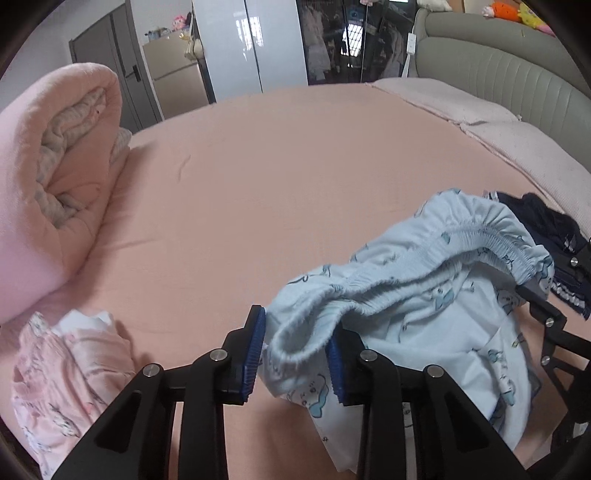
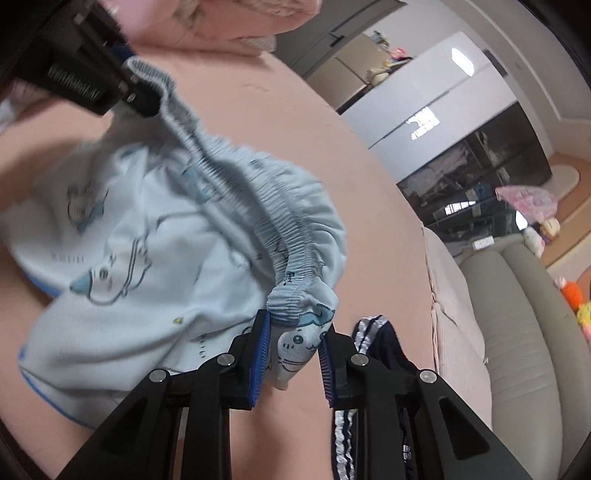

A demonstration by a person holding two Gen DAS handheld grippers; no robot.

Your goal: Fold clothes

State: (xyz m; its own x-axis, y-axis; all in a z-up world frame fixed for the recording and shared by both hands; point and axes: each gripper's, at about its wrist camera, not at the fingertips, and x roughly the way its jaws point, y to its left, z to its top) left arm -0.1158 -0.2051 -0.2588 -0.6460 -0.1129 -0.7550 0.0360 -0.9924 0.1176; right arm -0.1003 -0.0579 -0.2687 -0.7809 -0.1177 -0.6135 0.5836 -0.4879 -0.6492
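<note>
Over the pink bed point(image 1: 295, 184), both claws grip light-blue pants point(image 1: 424, 295).

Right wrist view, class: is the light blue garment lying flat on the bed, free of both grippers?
No: the light blue garment hangs by its waistband between the right gripper and the left gripper.

1. This is a bedroom in a home: a wide bed point(image 1: 280, 177) with a pink sheet fills the near view.
2. A rolled pink quilt point(image 1: 55, 184) lies at its left, and a padded grey headboard point(image 1: 509, 81) stands at the far right.
3. A glossy white wardrobe point(image 1: 240, 40) and hanging clothes point(image 1: 317, 48) line the far wall.
4. Plush toys point(image 1: 517, 14) sit above the headboard.
</note>
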